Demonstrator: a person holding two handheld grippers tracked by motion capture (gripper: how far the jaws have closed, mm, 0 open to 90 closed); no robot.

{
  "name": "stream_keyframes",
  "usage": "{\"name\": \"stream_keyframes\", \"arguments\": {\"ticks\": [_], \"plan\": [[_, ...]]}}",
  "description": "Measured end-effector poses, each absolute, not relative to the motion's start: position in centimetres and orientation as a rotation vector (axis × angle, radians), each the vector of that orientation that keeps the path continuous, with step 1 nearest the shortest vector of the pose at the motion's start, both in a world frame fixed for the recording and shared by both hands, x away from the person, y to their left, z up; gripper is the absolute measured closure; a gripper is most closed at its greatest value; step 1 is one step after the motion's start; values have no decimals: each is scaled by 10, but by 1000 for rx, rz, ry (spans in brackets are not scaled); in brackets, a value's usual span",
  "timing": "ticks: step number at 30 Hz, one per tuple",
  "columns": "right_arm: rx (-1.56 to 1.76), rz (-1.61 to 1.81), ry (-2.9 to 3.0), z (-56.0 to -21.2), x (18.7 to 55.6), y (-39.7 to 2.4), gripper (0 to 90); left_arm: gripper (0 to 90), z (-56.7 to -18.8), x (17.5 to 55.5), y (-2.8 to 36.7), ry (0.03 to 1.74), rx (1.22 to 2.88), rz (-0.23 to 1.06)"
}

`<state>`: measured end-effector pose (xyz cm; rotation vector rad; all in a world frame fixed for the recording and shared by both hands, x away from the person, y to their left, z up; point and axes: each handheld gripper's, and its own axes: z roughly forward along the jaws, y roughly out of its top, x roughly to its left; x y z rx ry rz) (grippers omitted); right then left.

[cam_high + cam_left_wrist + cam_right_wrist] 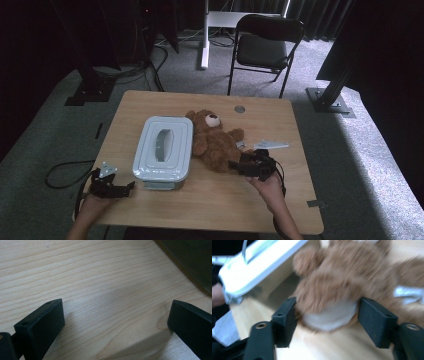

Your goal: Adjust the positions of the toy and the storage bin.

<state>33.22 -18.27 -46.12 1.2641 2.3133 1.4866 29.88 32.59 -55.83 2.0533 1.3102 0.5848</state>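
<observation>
A brown teddy bear (215,142) lies on its back in the middle of the wooden table (210,200), against the right side of a pale blue lidded box (164,147). My right gripper (235,166) points left at the bear's lower end. In the right gripper view its jaws (327,315) stand on either side of the bear's foot with its pale sole (329,317), and the pads do not press on it. The left gripper (131,186) rests near the table's front left corner, open over bare wood (116,317), just left of the box.
The box lid (262,262) has a recessed handle and is on. A white tag (407,293) sticks out from the bear. A folding chair (265,45) and stand legs are beyond the far edge. A round grommet (239,108) sits in the tabletop.
</observation>
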Motion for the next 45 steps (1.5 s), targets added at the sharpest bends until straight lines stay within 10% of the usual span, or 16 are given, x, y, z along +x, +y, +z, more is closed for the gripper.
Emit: {"name": "stream_keyframes", "arguments": {"ticks": [10,30,42,45], "plan": [[1322,1555,2169,-431,383,-187,295,15,-558,299,326,1312,2052,584],[1371,1155,2455,-490,438,-110,121,15,-558,299,326,1312,2052,584],[1370,1101,2496,-504,443,-102,152,15,-558,299,326,1312,2052,584],[1382,1128,2458,-504,438,-104,299,15,-558,299,326,1312,2052,584]]}}
